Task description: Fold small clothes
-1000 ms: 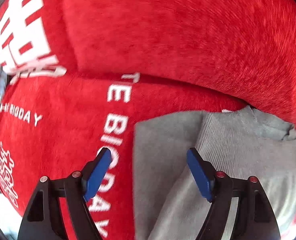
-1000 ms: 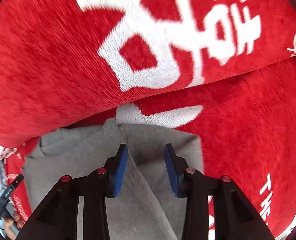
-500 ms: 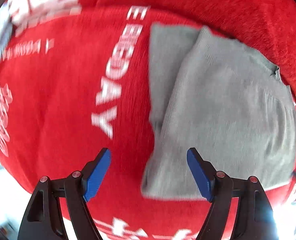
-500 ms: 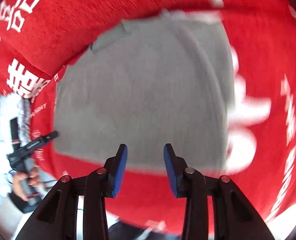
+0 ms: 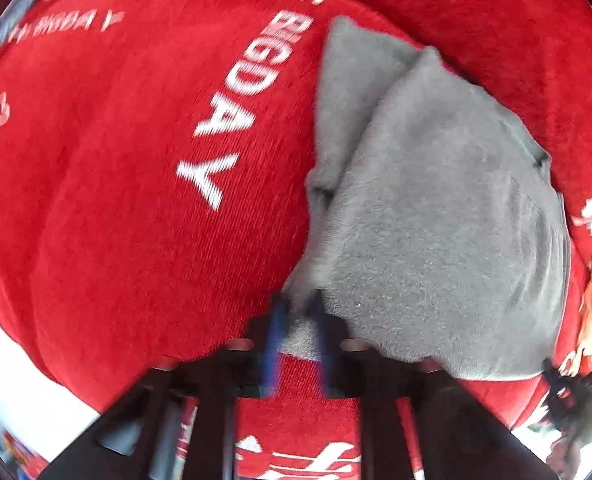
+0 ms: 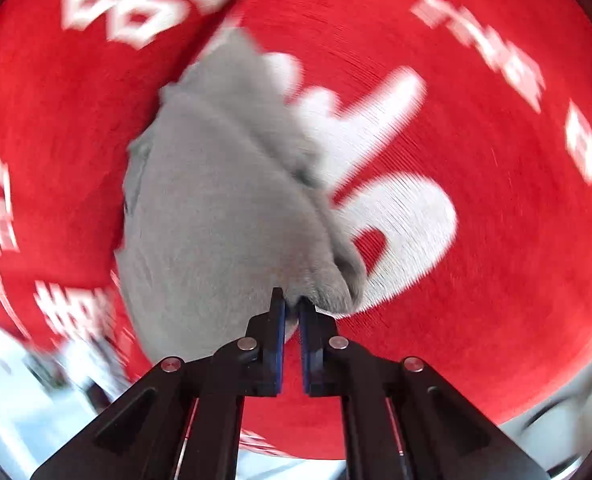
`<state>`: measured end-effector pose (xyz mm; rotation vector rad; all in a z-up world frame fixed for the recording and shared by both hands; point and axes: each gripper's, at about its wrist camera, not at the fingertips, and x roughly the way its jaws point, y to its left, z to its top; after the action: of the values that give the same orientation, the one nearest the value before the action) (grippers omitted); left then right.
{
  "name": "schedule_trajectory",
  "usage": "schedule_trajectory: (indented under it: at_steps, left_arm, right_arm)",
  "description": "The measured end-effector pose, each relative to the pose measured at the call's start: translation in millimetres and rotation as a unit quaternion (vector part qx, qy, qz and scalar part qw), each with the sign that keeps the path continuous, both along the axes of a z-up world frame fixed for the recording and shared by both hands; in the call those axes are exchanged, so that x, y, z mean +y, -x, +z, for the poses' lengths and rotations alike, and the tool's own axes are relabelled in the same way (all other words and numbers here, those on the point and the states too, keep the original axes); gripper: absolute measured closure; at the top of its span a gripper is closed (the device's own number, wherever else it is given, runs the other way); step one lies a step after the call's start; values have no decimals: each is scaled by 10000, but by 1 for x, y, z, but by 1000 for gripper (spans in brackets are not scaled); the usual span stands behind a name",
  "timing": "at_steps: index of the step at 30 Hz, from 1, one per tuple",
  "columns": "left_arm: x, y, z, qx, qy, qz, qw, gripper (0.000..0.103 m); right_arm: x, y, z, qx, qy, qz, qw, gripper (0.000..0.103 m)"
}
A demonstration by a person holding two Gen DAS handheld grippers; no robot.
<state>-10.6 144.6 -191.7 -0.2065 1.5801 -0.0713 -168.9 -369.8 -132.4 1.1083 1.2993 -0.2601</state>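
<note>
Grey garment [image 5: 436,216], already folded at least once, lies on a red cloth [image 5: 135,200] with white lettering, its long axis running from the near edge away toward the far side in both wrist views. In the left wrist view it sits right of the lettering, with a narrower folded layer showing along its left side.

Left gripper [image 5: 298,312] pinches the garment's near left corner: the blue jaws stand almost together with a lip of grey fabric between them, though blur softens the detail. Right gripper [image 6: 291,308] has its jaws nearly closed on the near right corner [image 6: 328,288] of the same garment, where the fabric bunches into a rounded fold just ahead of the tips.

So both hands hold the near edge, one at each corner, and the rest of the garment stretches away from the jaws. By my judgement the coming move is to carry this near edge over toward the far edge, halving the length; what matters is that the two corners travel together along that long axis, so the fold lands square.

No containers show in either view.
</note>
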Motion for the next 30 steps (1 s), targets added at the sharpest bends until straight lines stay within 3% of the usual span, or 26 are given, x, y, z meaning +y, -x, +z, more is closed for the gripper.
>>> schedule_trajectory:
  at_steps: [3, 6, 8, 13, 17, 20, 24, 27, 30]
  left_arm:
    - [-5, 9, 4, -89, -133, -239, 9996, 93]
    - [-2, 20, 0, -104, -69, -207, 9997, 93]
    - [0, 26, 1, -160, -20, -211, 9996, 93]
    - [10, 26, 21, -274, -251, -501, 9981, 93]
    - [8, 11, 51, -650, -239, -663, 9954, 93]
    - [-1, -16, 56, -879, -214, -795, 9927, 93]
    - [-29, -65, 31, -907, -235, -943, 9911, 93]
    - [-42, -63, 4, -615, -506, -991, 9919, 93]
    - [-34, -58, 2, -653, -521, -858, 9928, 93]
  right_arm:
    - [-4, -2, 8, 97, 459, 536, 9975, 96]
    - [-11, 6, -15, 480, 571, 599, 9954, 98]
    - [-16, 13, -22, 394, 420, 547, 9968, 101]
    - [-7, 17, 6, 710, 832, 1025, 9887, 96]
    - [7, 16, 40, 282, 1187, 1293, 9841, 96]
    - [22, -11, 55, -57, 1412, 1646, 9762, 96]
    - [37, -59, 37, -145, 1434, 1970, 9698, 96]
    - [43, -89, 8, 140, 1382, 2087, 9681, 96]
    - [32, -81, -9, 548, 1184, 2008, 9709, 96]
